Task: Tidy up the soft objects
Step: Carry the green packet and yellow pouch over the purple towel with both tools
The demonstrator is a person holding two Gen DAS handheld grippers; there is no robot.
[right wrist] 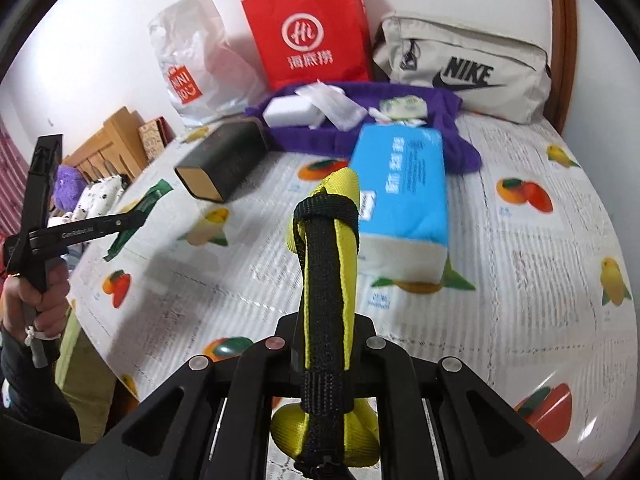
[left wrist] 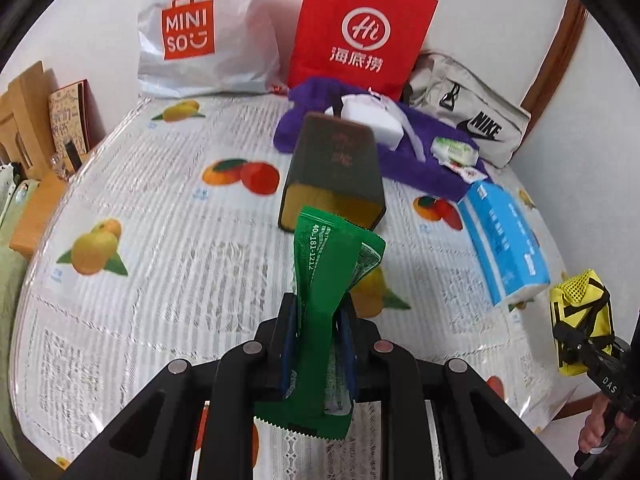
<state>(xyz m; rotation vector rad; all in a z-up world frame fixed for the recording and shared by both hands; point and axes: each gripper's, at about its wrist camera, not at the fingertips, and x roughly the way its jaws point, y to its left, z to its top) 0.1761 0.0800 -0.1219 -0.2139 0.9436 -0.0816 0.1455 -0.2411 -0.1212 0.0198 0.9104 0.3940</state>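
My left gripper (left wrist: pixel 318 316) is shut on a green foil packet (left wrist: pixel 324 280), held above the table; the same packet (right wrist: pixel 136 216) shows in the right wrist view at the far left. My right gripper (right wrist: pixel 325 340) is shut on a yellow pouch with black straps (right wrist: pixel 326 280), also lifted; that pouch (left wrist: pixel 580 320) shows at the right edge of the left wrist view. A blue tissue pack (right wrist: pixel 404 184) lies ahead on the table. A purple cloth (left wrist: pixel 420 160) at the back carries a white sponge block (left wrist: pixel 372 120) and small packets (left wrist: pixel 454 152).
A dark box (left wrist: pixel 334 168) lies on its side in the middle of the fruit-print tablecloth (left wrist: pixel 140 200). A white Miniso bag (left wrist: pixel 204 36), a red paper bag (left wrist: pixel 360 28) and a beige Nike bag (left wrist: pixel 472 112) stand along the back wall. A person's hand (right wrist: pixel 36 296) holds the left gripper.
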